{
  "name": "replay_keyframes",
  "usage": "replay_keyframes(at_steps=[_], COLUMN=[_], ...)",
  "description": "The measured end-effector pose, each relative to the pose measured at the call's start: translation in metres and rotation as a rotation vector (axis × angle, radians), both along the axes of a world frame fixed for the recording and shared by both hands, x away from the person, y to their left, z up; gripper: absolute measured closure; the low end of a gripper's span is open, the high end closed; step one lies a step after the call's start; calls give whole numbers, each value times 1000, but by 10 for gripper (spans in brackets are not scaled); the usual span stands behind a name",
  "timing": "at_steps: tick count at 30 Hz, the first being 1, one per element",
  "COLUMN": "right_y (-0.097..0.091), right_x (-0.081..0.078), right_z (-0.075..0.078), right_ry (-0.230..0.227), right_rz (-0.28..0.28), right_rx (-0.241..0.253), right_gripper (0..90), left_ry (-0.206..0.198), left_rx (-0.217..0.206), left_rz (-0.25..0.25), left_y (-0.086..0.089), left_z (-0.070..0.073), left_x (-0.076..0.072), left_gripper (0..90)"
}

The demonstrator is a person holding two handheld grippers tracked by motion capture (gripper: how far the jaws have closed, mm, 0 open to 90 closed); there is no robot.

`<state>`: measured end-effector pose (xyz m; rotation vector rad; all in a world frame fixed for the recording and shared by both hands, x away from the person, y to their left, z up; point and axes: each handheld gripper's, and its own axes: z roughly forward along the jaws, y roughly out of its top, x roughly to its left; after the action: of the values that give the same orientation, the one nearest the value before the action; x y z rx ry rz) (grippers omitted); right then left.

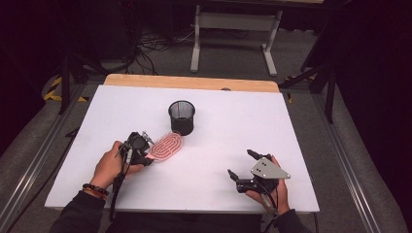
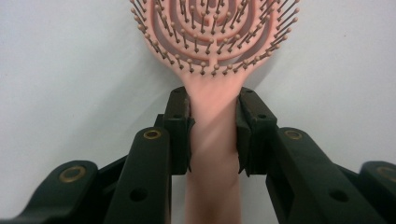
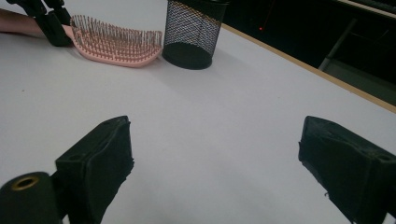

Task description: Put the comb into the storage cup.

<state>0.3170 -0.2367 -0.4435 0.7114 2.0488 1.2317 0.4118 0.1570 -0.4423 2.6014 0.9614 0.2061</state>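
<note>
A pink hairbrush (image 1: 166,146) lies bristles up on the white table (image 1: 218,126), its head pointing toward a black mesh cup (image 1: 181,117). My left gripper (image 1: 147,156) is shut on the brush's handle (image 2: 214,140); both pads press against its sides just below the bristled head (image 2: 212,32). My right gripper (image 1: 241,165) rests at the front right of the table, open, with bare table between its jaws. From there the hairbrush (image 3: 116,44) and the mesh cup (image 3: 194,30) stand far ahead, with the left gripper's jaws at the brush's handle end.
A wooden strip (image 1: 192,82) runs along the table's far edge. Beyond it stands a grey table frame (image 1: 235,29) on the floor, with cables to its left. White surface spreads between the two grippers and right of the cup.
</note>
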Motion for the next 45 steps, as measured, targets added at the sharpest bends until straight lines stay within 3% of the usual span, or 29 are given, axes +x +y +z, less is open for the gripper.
replay_keyframes(at_steps=[3,4,5,6,7,9,22,25,28,29,36,41,45], right_y=[0,0,0,0,0,-1,-2,-2,-4,-4,-2,1,8], right_x=[0,0,0,0,0,0,0,-1,0,0,2,5,7], right_z=[0,1,1,1,1,1,0,1,1,1,-1,-4,-5], right_ry=[3,3,3,0,-4,-3,-10,-28,-27,-27,-18,6,8], right_rz=[6,9,9,6,1,-3,-21,-41,-53,-53,-52,-52,-47], right_rx=[0,4,4,2,1,6,-5,1,7,7,-9,14,17], right_gripper=[103,104,104,105,106,106,105,114,114,114,111,109,111], left_ry=[-40,-85,-85,-132,-146,-183,-297,-347,-413,-413,-523,-599,-636], left_rx=[-10,-17,-17,-8,-13,-53,-124,-115,-146,-146,-196,-231,-260], left_rz=[-6,4,4,16,28,42,93,86,85,85,71,54,43], left_y=[1,3,3,4,5,9,34,33,31,31,26,20,15], left_z=[-2,-2,-2,-1,1,4,23,24,28,28,37,40,40], left_x=[-4,-7,-7,-8,-9,-11,-30,-35,-39,-39,-50,-58,-61], left_gripper=[692,693,693,693,693,693,694,694,694,694,694,694,694])
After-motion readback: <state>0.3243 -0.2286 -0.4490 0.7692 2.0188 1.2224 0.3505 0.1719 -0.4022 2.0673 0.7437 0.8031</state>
